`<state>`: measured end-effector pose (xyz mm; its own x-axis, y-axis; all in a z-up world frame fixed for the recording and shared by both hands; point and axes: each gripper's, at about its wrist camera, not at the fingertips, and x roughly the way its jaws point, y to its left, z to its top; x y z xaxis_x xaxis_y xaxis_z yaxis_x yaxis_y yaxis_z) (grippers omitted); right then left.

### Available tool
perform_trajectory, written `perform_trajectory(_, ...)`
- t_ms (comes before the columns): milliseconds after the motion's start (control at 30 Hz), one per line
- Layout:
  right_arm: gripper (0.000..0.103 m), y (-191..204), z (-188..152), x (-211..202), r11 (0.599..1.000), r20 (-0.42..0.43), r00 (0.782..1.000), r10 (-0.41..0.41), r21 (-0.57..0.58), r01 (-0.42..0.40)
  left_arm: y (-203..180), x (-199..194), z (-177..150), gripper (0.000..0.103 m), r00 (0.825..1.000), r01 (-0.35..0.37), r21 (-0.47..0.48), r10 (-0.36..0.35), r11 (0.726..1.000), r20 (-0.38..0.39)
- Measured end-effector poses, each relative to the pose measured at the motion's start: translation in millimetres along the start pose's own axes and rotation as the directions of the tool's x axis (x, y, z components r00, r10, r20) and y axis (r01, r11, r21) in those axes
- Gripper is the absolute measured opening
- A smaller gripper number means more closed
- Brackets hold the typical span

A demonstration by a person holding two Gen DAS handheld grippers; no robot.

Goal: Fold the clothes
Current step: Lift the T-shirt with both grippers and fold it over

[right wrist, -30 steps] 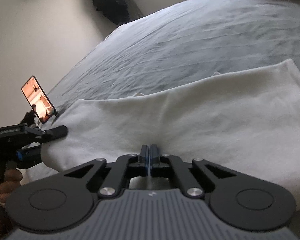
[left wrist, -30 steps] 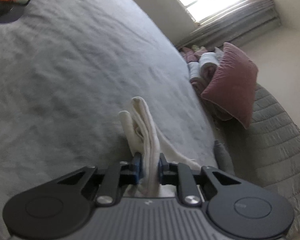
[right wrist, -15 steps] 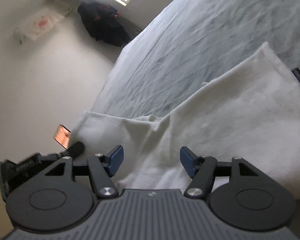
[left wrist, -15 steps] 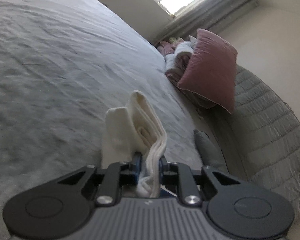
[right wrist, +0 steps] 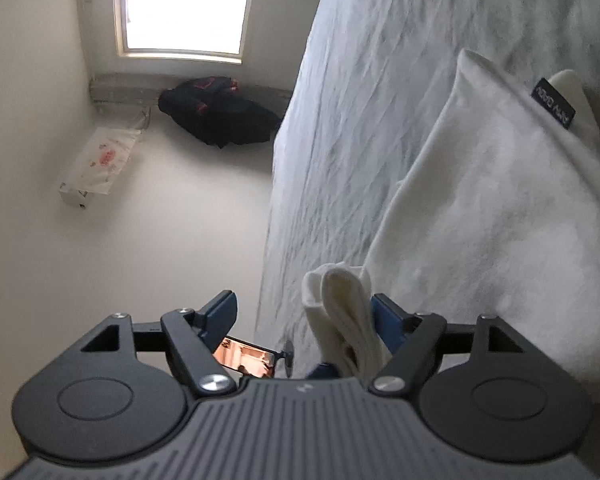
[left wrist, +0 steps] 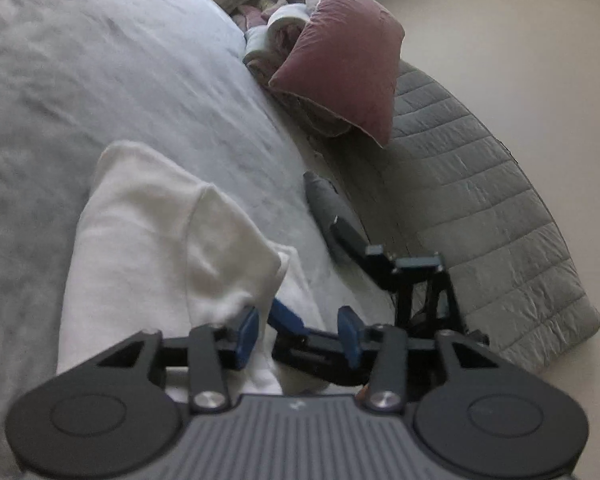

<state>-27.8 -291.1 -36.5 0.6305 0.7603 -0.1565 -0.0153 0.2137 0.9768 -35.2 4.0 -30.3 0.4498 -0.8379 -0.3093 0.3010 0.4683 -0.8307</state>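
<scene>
A: White garment (left wrist: 152, 248), folded over on the grey bedspread (left wrist: 120, 80), near the edge by the quilted headboard (left wrist: 480, 184). Top layer doubled back across the lower one, most likely to halve the width.

B: Left gripper (left wrist: 298, 332): fingers apart, nothing pinched, cloth edge just beside the left pad. Looks released so the fold can settle flat.

A: Right gripper (right wrist: 304, 320) also spread wide. Bunched corner of the same garment (right wrist: 480, 208) sitting between the pads, touching the right one, not clamped. Dark label (right wrist: 553, 106) turned up at the far end.

B: Seen from the left wrist, right gripper (left wrist: 400, 280) low beside the bed edge, close to the hem.

A: Further out: pink pillow (left wrist: 340, 60), rolled towels (left wrist: 272, 36); dark bag (right wrist: 216, 110) under the window (right wrist: 184, 4), phone (right wrist: 246, 358) on a stand.
</scene>
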Motion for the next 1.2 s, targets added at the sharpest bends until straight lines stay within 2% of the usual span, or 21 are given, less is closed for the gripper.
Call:
perform_trajectory(100, 0.077, 6, -3, 3, 0.999, -0.005, 1.000, -0.022, -0.044, 0.021, -1, -6, 6, 0.059, 0.997, 0.080, 0.000, -0.080, 0.997, -0.020)
perform_trajectory(233, 0.077, 13, -6, 10, 0.993, -0.009, 0.998, -0.059, -0.101, 0.058, -8, -23, 12, 0.061, 0.989, 0.148, 0.058, -0.147, 0.987, -0.023)
perform_trajectory(333, 0.077, 19, -9, 16, 0.983, -0.012, 0.995, -0.096, -0.158, 0.093, -12, -39, 12, 0.061, 0.990, 0.142, 0.110, -0.140, 0.984, -0.022)
perform_trajectory(500, 0.077, 26, -19, 27, 0.951, -0.013, 0.987, -0.157, -0.273, 0.148, -14, -65, 15, 0.061, 0.996, 0.069, 0.194, -0.078, 0.979, 0.038)
perform_trajectory(600, 0.077, 29, -25, 32, 0.932, -0.012, 0.983, -0.184, -0.319, 0.170, -3, -79, 18, 0.061, 0.996, -0.044, 0.209, 0.026, 0.977, 0.088)
perform_trajectory(700, 0.077, 28, -28, 38, 0.924, -0.018, 0.981, -0.193, -0.340, 0.176, 7, -86, 18, 0.061, 0.983, -0.166, 0.222, 0.142, 0.961, 0.120)
perform_trajectory(833, 0.077, 32, -39, 42, 0.909, -0.026, 0.977, -0.211, -0.373, 0.187, 16, -74, 7, 0.061, 0.954, -0.298, 0.257, 0.284, 0.919, 0.090)
perform_trajectory(933, 0.077, 35, -45, 45, 0.894, -0.038, 0.974, -0.224, -0.407, 0.190, 22, -66, -2, 0.061, 0.941, -0.336, 0.274, 0.331, 0.901, 0.065)
perform_trajectory(1033, 0.077, 37, -50, 49, 0.875, -0.015, 0.970, -0.241, -0.437, 0.211, 22, -63, -4, 0.061, 0.951, -0.308, 0.266, 0.304, 0.913, 0.057)
perform_trajectory(1100, 0.062, 36, -56, 47, 0.852, 0.026, 0.964, -0.263, -0.462, 0.245, 18, -59, -5, 0.061, 0.958, -0.285, 0.276, 0.281, 0.918, 0.055)
perform_trajectory(1133, 0.036, 36, -56, 49, 0.841, 0.032, 0.959, -0.280, -0.473, 0.262, 15, -57, -5, 0.061, 0.960, -0.280, 0.284, 0.276, 0.917, 0.057)
perform_trajectory(1167, 0.027, 35, -56, 51, 0.833, 0.038, 0.955, -0.294, -0.480, 0.275, 12, -56, -5, 0.061, 0.960, -0.281, 0.291, 0.275, 0.915, 0.060)
perform_trajectory(1200, 0.027, 35, -54, 49, 0.839, 0.037, 0.958, -0.286, -0.473, 0.269, 9, -54, -5, 0.061, 0.960, -0.281, 0.297, 0.274, 0.913, 0.065)
